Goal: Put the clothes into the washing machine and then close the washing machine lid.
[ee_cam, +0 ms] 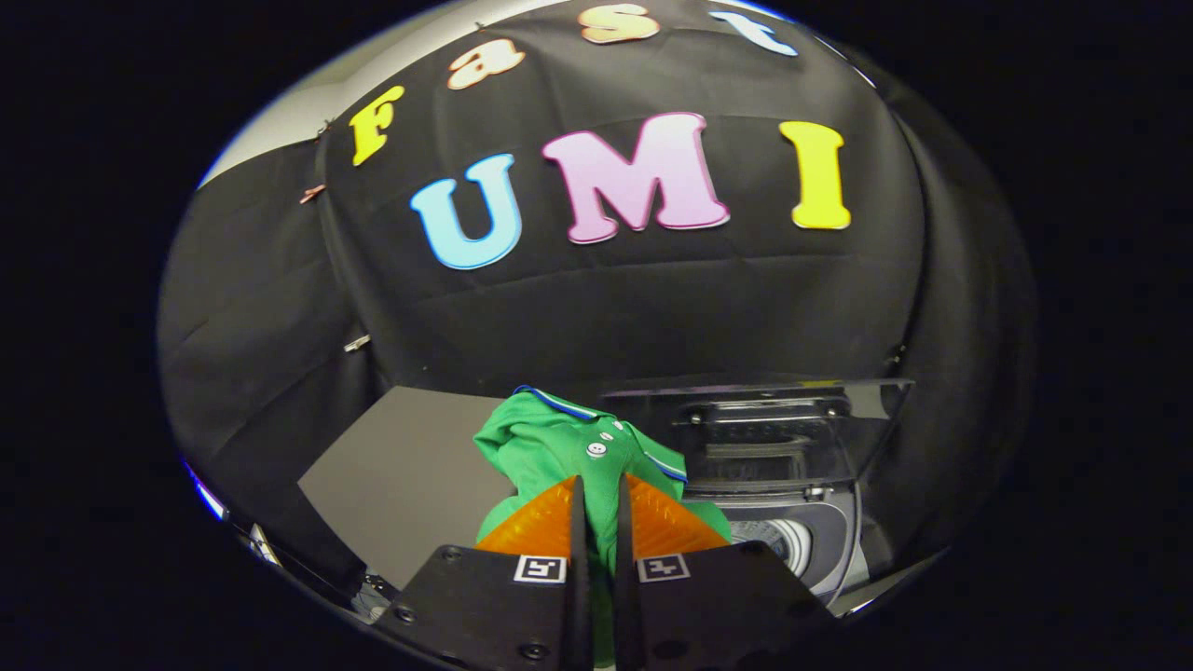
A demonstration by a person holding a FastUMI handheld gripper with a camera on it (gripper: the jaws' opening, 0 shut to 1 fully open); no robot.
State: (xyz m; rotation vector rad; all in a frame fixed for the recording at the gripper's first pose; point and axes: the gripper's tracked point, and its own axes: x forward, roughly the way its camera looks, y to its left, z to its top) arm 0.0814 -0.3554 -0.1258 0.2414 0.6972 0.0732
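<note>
In the gripper view, the jaws (597,508) are sitting almost together, both pressing on a fold of a green polo shirt (569,447) that is bunching up between them and rising just ahead of them. The shirt is showing a collar edged in blue and white (559,402) at its top and a placket with small white buttons (596,449) just above the fingertips (550,517); more green cloth is hanging down in the narrow gap between the two fingers. Each finger is carrying a small square black-and-white marker (541,568) near its base; these are coded patterns, not readable writing, and no brand or label can be made out on the shirt or the machine. Just beyond the shirt, towards the right finger's side, the washing machine (820,550) is standing with its lid (792,424) raised, the lid's glossy inner face turned towards the jaws, and the pale drum opening (783,540) is lying below the lid, beside the right finger and lower than the held shirt. On the other side, a flat grey worktop (401,485) is stretching behind the left finger.
</note>
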